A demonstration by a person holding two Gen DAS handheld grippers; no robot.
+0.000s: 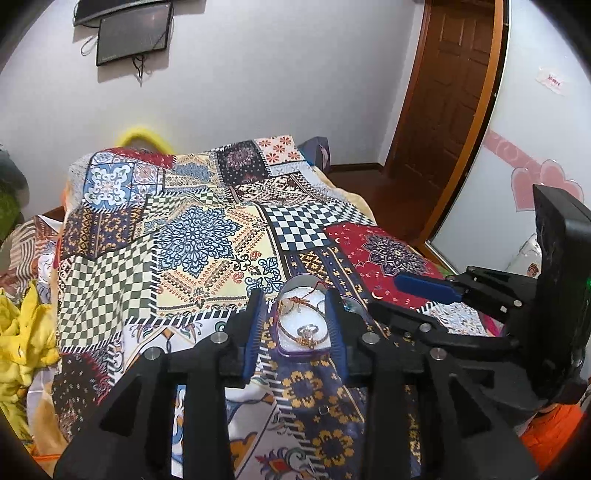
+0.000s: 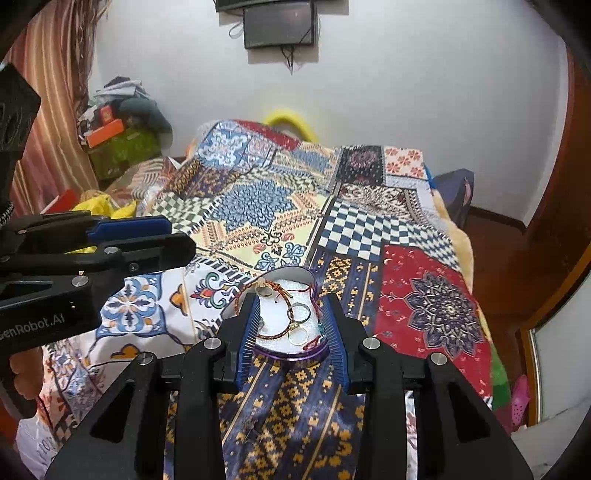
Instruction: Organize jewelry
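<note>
A purple heart-shaped jewelry box (image 1: 295, 352) with a white lining lies open on the patterned bedspread (image 1: 199, 236). It holds a red-brown cord bracelet (image 1: 291, 325) and a silver ring (image 1: 307, 331). The box also shows in the right wrist view (image 2: 284, 355) with the cord bracelet (image 2: 275, 334) and several rings (image 2: 298, 313). My left gripper (image 1: 295, 306) is open, its blue pads on either side of the box, empty. My right gripper (image 2: 291, 310) is open over the same box, empty. Each gripper shows in the other's view, the right one (image 1: 384, 299) and the left one (image 2: 181, 236).
The bed fills both views. Yellow cloth (image 1: 22, 343) lies at its left side. A pile of clutter (image 2: 118, 129) stands at the far left by a curtain. A wooden door (image 1: 443, 92) and a wardrobe with pink hearts (image 1: 535, 177) stand to the right. A screen (image 2: 279, 24) hangs on the far wall.
</note>
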